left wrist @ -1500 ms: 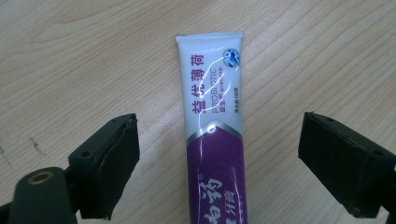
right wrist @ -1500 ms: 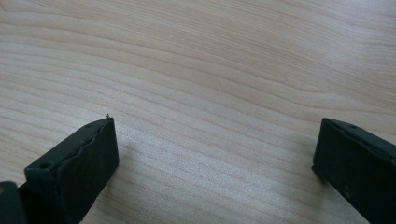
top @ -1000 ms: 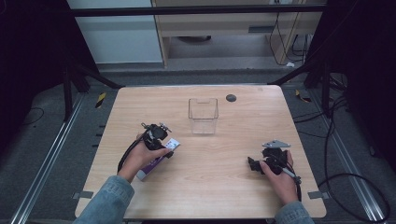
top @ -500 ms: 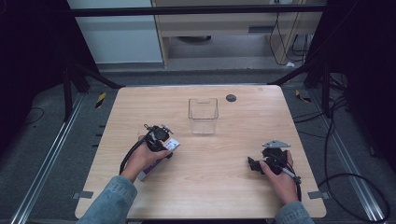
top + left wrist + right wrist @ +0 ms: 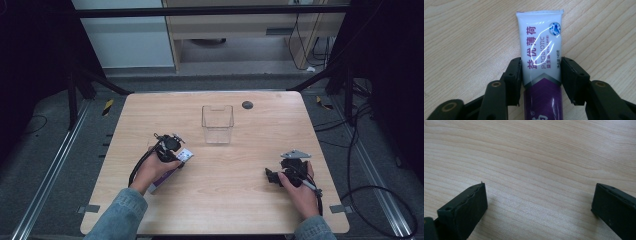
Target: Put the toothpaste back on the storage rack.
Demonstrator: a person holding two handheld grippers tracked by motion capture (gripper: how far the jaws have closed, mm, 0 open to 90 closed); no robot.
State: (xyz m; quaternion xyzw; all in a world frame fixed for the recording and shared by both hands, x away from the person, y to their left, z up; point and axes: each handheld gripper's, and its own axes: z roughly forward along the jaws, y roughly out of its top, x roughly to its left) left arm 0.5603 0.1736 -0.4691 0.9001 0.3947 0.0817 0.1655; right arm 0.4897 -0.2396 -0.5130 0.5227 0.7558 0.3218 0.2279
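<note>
Near right: right claw (image 5: 274,177) spread wide, empty, low over bare surface (image 5: 240,210). Near left: left claw (image 5: 541,75) clamped on toothpaste tube (image 5: 541,50) mid-body, tube flat on wood. Lift level, keep squeeze gentle. Farther off, centre: clear box (image 5: 217,124), likely destination.

One tube (image 5: 541,60), one clear container (image 5: 217,123) (open-topped), two grippers, one table (image 5: 225,205).

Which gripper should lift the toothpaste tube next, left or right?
Left. The left gripper already has its jaws against both sides of the toothpaste tube; the right gripper sits open over bare table, far off.
</note>
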